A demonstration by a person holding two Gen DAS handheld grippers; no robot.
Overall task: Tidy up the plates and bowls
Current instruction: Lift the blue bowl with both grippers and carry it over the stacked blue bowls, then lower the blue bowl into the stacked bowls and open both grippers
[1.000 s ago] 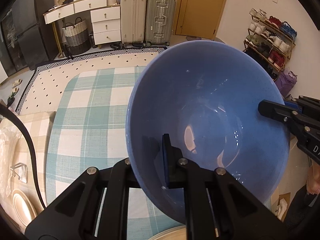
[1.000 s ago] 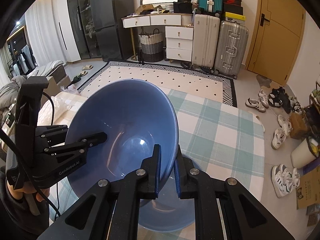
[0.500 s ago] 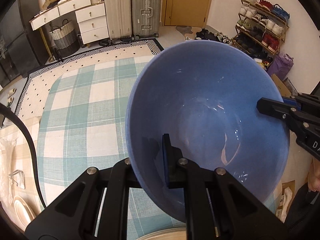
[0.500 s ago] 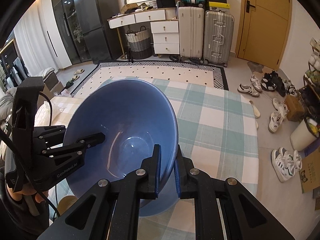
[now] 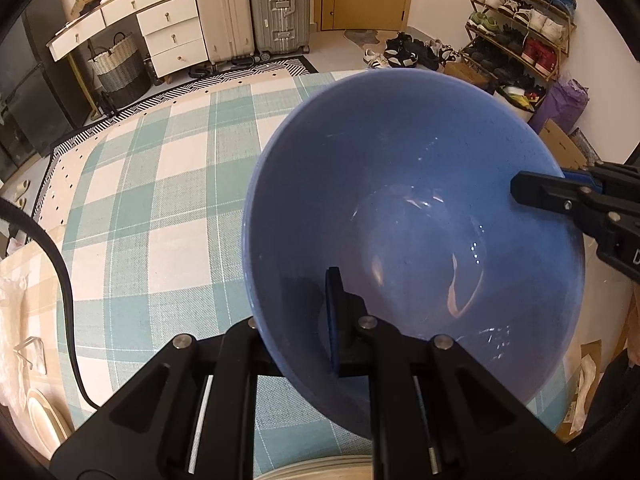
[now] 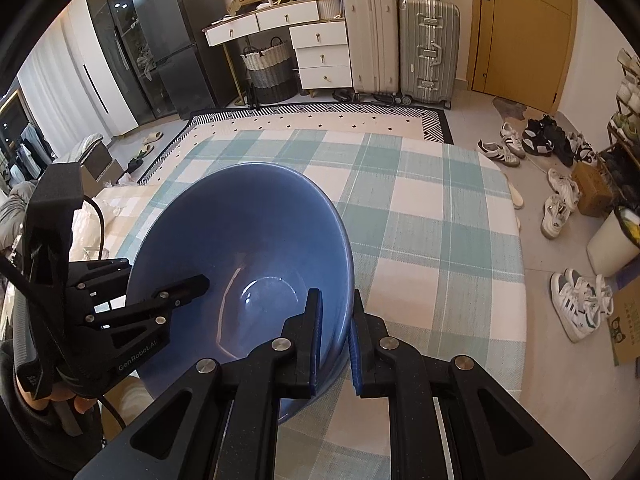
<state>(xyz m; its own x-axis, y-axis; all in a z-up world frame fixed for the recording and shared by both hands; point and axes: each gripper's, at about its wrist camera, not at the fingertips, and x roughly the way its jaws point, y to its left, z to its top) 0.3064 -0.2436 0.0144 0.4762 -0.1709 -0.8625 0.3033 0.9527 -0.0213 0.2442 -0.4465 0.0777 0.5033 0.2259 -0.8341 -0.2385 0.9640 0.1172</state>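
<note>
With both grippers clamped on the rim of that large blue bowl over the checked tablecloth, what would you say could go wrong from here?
1. The large glossy blue bowl is held only by thin rim pinches from the left gripper and right gripper; it may slip or tilt.
2. If the hands drift apart or twist unevenly, one pinch could let go.
3. A cream plate rim shows at the near table edge; setting down there could knock it.

The bowl (image 5: 400, 200) I hold is plain blue, glossy inside. My jaws are black with blue pads. The cloth on the tabletop (image 5: 160, 200) has a check of teal and white squares. The rug (image 6: 320, 120) is cream with small black diamonds and a black-and-white striped border. One suitcase (image 6: 372, 40) is cream, the other suitcase (image 6: 430, 48) silver. The door (image 6: 520, 28) is yellow-brown.
</note>
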